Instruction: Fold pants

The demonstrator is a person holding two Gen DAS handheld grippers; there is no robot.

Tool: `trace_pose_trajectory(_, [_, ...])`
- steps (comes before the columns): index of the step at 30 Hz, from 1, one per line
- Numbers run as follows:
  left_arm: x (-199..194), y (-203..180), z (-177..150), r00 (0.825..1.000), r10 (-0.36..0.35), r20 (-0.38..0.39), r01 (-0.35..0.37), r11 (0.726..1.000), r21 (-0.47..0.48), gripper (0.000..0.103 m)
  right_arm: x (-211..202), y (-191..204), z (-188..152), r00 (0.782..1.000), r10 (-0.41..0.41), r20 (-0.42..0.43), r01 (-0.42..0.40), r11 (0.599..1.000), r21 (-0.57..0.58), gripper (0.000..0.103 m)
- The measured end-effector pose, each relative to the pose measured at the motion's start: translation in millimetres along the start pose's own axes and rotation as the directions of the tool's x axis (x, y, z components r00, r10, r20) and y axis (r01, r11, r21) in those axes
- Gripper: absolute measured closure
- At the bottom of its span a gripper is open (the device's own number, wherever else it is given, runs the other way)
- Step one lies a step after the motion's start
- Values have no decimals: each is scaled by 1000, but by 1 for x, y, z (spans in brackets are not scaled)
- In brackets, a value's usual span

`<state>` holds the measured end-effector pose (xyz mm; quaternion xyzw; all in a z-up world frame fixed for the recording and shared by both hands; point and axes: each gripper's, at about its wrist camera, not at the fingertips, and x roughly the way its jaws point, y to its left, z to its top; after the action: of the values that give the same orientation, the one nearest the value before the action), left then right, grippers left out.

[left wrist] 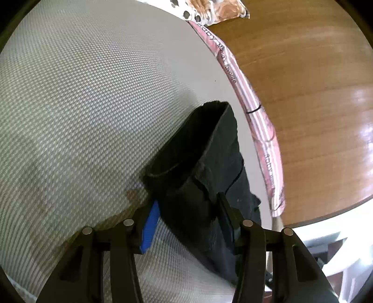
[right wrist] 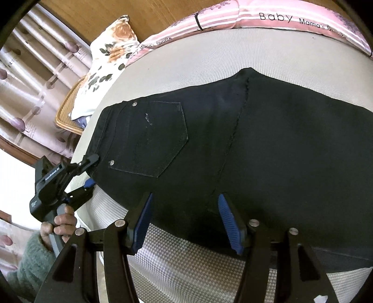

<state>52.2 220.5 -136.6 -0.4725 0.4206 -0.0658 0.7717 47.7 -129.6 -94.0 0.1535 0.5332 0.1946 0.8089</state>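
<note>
Black jeans lie flat on a pale woven mattress, back pocket facing up. My right gripper stands open over the near edge of the jeans, both blue pads bare. My left gripper, held by a hand, straddles the waistband corner at the left. In the left wrist view the bunched waistband sits between the loosened jaws of the left gripper, and most of the blue pad shows.
A pink striped sheet runs along the far mattress edge. A floral pillow and a wicker item lie at the back left, before curtains. Brown wood lies beyond the mattress edge. A green fuzzy sleeve is at the lower left.
</note>
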Motion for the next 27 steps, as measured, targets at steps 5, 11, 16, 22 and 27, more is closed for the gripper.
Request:
trace_pose_trajectory(5, [5, -3, -1, 999, 4, 39, -6, 999, 42, 54, 3, 0, 0, 1000, 2, -4, -2, 1000, 2, 48])
trace_pose_trajectory(11, [13, -6, 7, 997, 18, 69, -23, 998, 64, 54, 1, -1, -1, 1000, -4, 4, 4, 1000, 4, 48])
trace_pose_trajectory(16, [16, -10, 6, 996, 55, 67, -61, 994, 90, 65, -6, -5, -1, 1000, -4, 29, 3, 1000, 27, 48])
trace_pose_trajectory(22, [15, -23, 5, 993, 95, 71, -104, 986, 132, 77, -22, -15, 1, 997, -7, 77, 2, 998, 69, 48])
trace_pose_trajectory(27, [7, -67, -4, 972, 187, 139, -216, 946, 240, 79, -36, -27, 1, 993, -27, 111, 17, 996, 91, 48])
